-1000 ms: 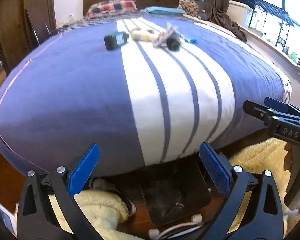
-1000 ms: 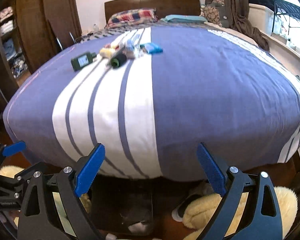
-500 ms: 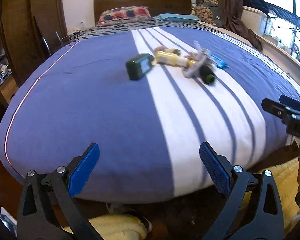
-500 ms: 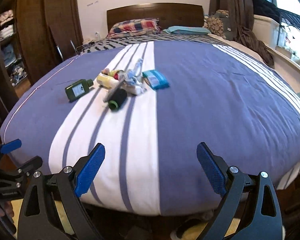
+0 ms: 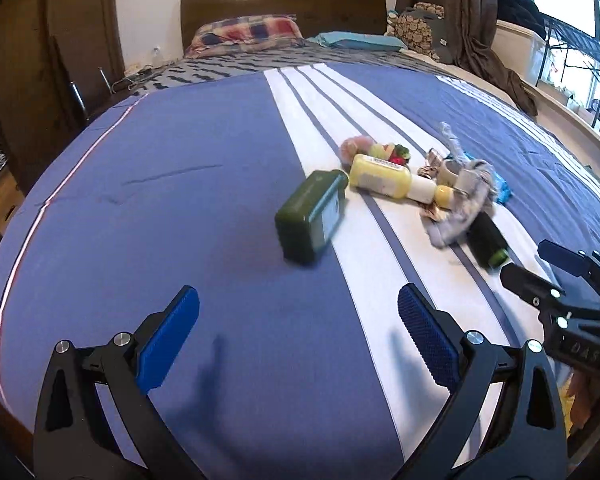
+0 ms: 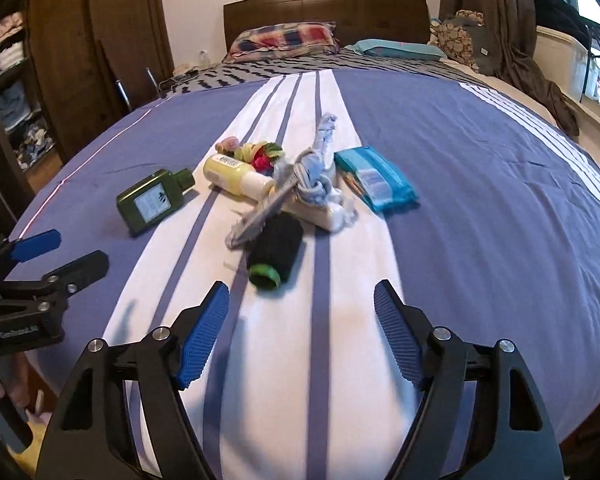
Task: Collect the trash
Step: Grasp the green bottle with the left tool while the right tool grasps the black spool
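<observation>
From the left wrist view, the left claw (image 5: 298,316) stands wide apart and empty above the blue bedspread with white stripes (image 5: 172,200). Ahead lies the trash: a dark green flat plastic bottle with a pale label (image 5: 314,214), its print too blurred to read, touching a pale yellow plastic bottle with a white cap (image 5: 384,178), then a crumpled grey cloth (image 5: 460,208) and a black cylinder with a green rim (image 5: 488,238). The right claw (image 5: 540,266) enters at the right edge, its body lettered "DAS". From the right wrist view, the right claw (image 6: 302,330) gapes wide, empty, just short of the black cylinder (image 6: 276,250); a teal plastic packet (image 6: 374,184) lies to the right, its print illegible. The left claw (image 6: 62,252) shows at the left, open.
</observation>
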A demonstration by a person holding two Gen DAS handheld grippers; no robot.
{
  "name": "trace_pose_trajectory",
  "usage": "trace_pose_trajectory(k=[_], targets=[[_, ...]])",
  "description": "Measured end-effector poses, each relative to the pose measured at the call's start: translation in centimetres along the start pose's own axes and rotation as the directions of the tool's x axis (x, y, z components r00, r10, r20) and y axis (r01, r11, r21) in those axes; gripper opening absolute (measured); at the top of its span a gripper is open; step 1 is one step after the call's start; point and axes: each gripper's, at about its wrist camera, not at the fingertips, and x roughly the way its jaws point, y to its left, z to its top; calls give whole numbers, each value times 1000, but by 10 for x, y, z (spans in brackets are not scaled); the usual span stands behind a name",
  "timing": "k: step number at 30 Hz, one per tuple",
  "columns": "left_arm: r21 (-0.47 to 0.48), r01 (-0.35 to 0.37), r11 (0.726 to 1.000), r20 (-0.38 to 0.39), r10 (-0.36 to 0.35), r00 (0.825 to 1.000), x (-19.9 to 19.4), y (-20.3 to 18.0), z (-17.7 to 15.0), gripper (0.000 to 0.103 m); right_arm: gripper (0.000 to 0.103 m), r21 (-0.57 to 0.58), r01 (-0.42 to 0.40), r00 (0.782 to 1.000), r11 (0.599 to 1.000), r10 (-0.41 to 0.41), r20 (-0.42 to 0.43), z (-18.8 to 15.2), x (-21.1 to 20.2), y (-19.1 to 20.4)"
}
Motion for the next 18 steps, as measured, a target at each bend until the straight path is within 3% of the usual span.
trace_pose_trajectory(k=[5,13,14,18], targets=[[-24,16,1000,-10,-16,1000,29,5,16,90,74,-4,19,1000,1000,-19,-13,6,19,5],[12,71,997,-49,-70,996,62,-2,27,44,28,-31,1,1000,1000,-1,13,8,22,1],[17,73,997,-51,-72,996,62,-4,26,36,27,-32,-6,1000,999,7,11,7,22,2],[24,77,997,-55,-76,996,55,-10,20,27,27,-26,-11,1000,1000,12,12,4,16,0]])
